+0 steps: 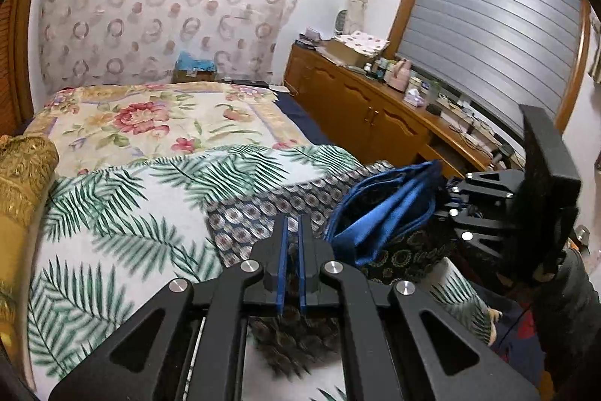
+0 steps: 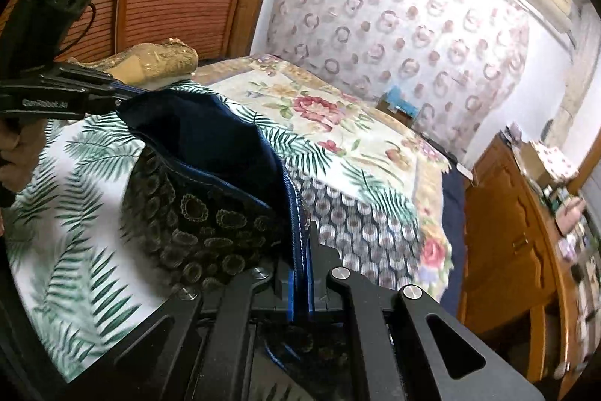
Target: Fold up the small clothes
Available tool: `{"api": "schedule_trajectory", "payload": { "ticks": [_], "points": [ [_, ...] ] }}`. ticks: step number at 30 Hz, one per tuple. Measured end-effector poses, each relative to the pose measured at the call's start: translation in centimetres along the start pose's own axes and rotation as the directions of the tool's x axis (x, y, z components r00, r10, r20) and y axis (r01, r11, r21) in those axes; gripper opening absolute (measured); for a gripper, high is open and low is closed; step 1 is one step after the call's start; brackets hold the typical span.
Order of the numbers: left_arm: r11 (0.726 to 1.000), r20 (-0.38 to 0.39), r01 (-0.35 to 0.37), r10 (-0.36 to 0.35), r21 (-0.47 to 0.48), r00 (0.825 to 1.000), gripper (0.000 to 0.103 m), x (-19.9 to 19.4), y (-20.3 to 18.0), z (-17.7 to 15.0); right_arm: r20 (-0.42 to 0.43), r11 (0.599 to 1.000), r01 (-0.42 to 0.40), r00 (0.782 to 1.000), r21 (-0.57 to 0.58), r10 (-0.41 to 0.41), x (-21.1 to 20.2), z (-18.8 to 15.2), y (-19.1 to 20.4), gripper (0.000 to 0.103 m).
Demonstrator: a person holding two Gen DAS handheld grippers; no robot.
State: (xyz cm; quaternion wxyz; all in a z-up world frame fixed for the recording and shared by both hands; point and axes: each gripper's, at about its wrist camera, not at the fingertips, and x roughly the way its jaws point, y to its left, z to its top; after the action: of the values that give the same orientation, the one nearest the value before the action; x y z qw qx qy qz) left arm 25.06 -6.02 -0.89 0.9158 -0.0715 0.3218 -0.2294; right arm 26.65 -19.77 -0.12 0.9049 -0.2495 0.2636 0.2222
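The left tool (image 1: pixel 294 232) has its blue-lined fingers pressed together on a fold of the dark garment (image 1: pixel 398 250), a small piece of clothing in black cloth printed with gold-outlined medallions and edged with a bright blue satin band; dark patterned cloth hangs blurred beneath the jaws in the left wrist view. The right tool (image 2: pixel 300 250) is likewise clamped shut, pinching the blue edge of the same garment (image 2: pixel 203 213), which runs straight into its jaws. In the right wrist view the left tool (image 2: pixel 124 96) sits at about ten o'clock, gripping the far corner of the blue band, so the garment is stretched between the two tools just above the bed (whether its lower edge touches the sheet cannot be told). Below it lies the white sheet printed with green palm fronds (image 1: pixel 112 213), and at about two o'clock from the garment in the right wrist view a second cloth with a grey-and-white circle print (image 2: pixel 360 220) lies on the bed. Farther back is a cream floral quilt with red roses (image 1: pixel 157 115), and a gold brocade cushion (image 1: pixel 22 168) sits at nine o'clock in the left wrist view. A long wooden cabinet (image 1: pixel 360 111) cluttered with small items runs along the wall under a shuttered window (image 1: pixel 496 25).
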Motion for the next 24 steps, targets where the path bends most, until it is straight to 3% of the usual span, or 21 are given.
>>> {"api": "schedule_trajectory", "payload": {
  "ticks": [5, 6, 9, 15, 17, 21, 22, 23, 24],
  "points": [
    [0.999, -0.018, -0.049, 0.049, 0.004, 0.999, 0.007, 1.8, 2.0, 0.7, -0.017, 0.999, -0.037, 0.999, 0.004, 0.037, 4.9, 0.5, -1.5, 0.004],
    [0.997, -0.026, -0.070, 0.070, 0.014, 0.997, 0.020, 2.3, 2.2, 0.8, -0.022, 0.999, -0.042, 0.999, 0.007, 0.042, 5.5, 0.3, -1.7, 0.004],
    [0.995, -0.030, -0.095, 0.097, 0.041, 0.995, 0.042, 3.1, 2.8, 0.8, -0.033, 0.999, -0.052, 0.998, 0.018, 0.052, 7.0, 0.3, -2.9, 0.004],
    [0.994, -0.093, -0.098, 0.103, 0.054, 0.990, 0.043, 4.9, 4.0, 0.8, -0.060, 0.994, -0.076, 0.995, 0.085, 0.081, 8.8, 0.8, -5.0, 0.004],
    [0.993, -0.095, -0.102, 0.106, 0.051, 0.990, 0.043, 5.0, 4.4, 0.7, -0.070, 0.993, -0.066, 0.995, 0.096, 0.073, 9.3, 1.3, -5.5, 0.017],
    [0.994, -0.067, -0.110, 0.111, 0.024, 0.992, 0.043, 4.2, 5.3, 0.8, -0.064, 0.988, -0.048, 0.996, 0.144, 0.058, 9.5, 1.8, -6.3, 0.029],
    [0.993, -0.061, -0.114, 0.115, 0.021, 0.992, 0.049, 4.0, 5.5, 0.9, -0.064, 0.985, -0.047, 0.996, 0.165, 0.058, 9.7, 2.0, -6.7, 0.034],
    [0.993, -0.054, -0.113, 0.113, 0.017, 0.992, 0.070, 3.9, 5.7, 1.0, -0.066, 0.983, -0.035, 0.997, 0.179, 0.047, 9.8, 2.1, -7.0, 0.036],
    [0.994, -0.049, -0.105, 0.105, 0.011, 0.993, 0.082, 3.8, 5.8, 1.0, -0.068, 0.982, -0.025, 0.997, 0.186, 0.038, 10.0, 2.2, -7.0, 0.036]
  ]
}}
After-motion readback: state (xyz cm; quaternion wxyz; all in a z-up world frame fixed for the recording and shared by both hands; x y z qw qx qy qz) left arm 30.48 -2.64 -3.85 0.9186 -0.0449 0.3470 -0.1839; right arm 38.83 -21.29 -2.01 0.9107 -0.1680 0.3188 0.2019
